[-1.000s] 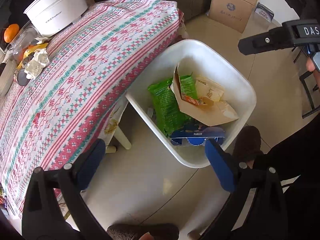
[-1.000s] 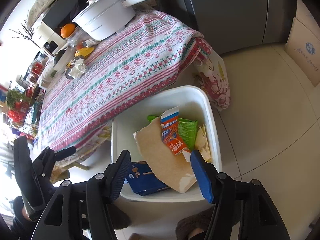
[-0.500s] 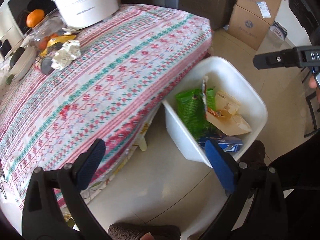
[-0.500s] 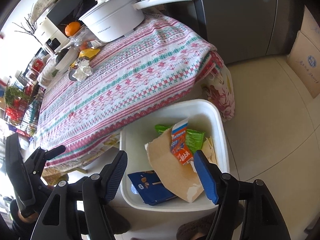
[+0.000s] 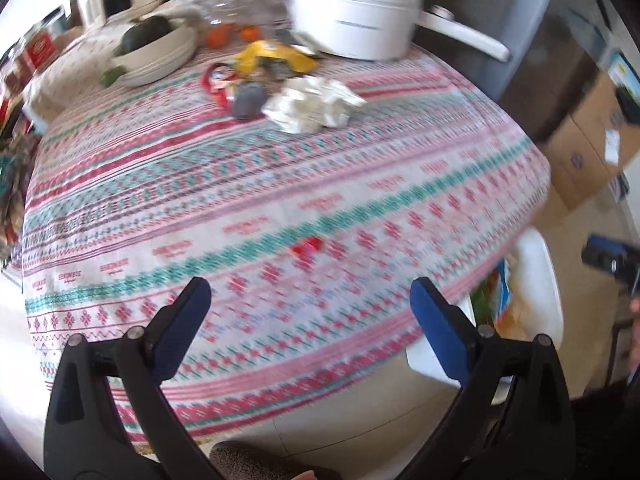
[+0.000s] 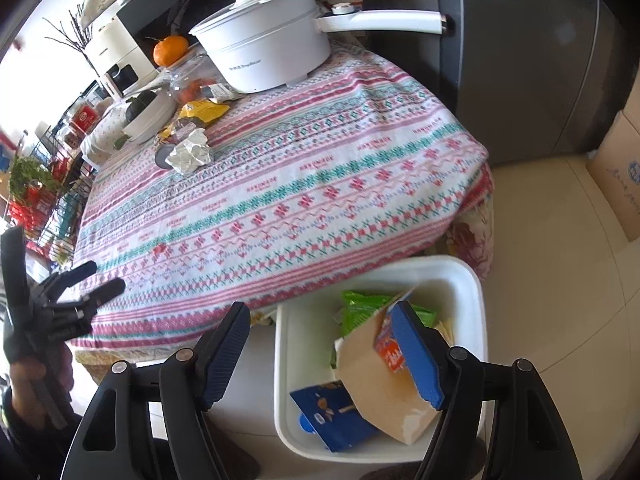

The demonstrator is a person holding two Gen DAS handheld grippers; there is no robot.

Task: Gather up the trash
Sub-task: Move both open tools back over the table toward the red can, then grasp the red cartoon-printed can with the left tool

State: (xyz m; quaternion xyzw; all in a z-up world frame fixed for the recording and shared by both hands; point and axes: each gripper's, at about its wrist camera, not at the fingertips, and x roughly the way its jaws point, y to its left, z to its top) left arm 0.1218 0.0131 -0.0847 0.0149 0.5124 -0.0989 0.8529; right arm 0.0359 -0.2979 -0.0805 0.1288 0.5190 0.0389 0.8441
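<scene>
The left gripper hovers over the near edge of the patterned tablecloth with its blue-padded jaws spread wide and nothing between them. At twelve o'clock from it, across the cloth, lies a crumpled white paper wad, touching a grey round object at its nine o'clock side; a yellow wrapper sits just beyond, near the white pot at one o'clock. A small red scrap rests on the cloth just ahead of the jaws. The left view is motion-blurred, so finer detail cannot be told. The right gripper is likewise spread wide and holds nothing, poised above the near rim of the white bin, which stands on the floor beside the table. Inside the bin lie a brown paper bag, a blue packet at seven o'clock of it, a green wrapper at twelve o'clock and a small orange-and-blue carton. In the right view the paper wad shows at eleven o'clock, well apart from the bin.
</scene>
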